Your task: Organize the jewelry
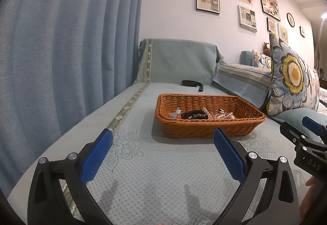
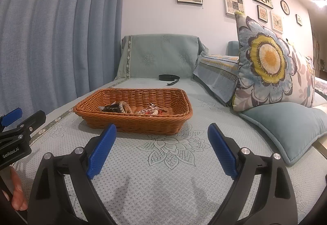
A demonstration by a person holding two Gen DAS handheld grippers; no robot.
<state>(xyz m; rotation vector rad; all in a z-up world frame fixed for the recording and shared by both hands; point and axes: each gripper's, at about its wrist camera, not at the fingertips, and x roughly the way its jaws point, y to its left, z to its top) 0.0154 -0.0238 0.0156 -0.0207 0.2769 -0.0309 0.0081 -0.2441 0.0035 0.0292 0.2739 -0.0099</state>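
Observation:
A brown wicker basket sits on the pale blue sofa cover. Inside lies a heap of jewelry: beaded bracelets, a dark item and small shiny pieces. My left gripper is open and empty, low over the cover, a short way in front of the basket. My right gripper is open and empty, in front of the basket's right corner. Each gripper shows at the edge of the other's view: the right one, the left one.
A black strap lies on the cover behind the basket. A flowered cushion and a plain blue cushion stand at the right. A blue curtain hangs at the left.

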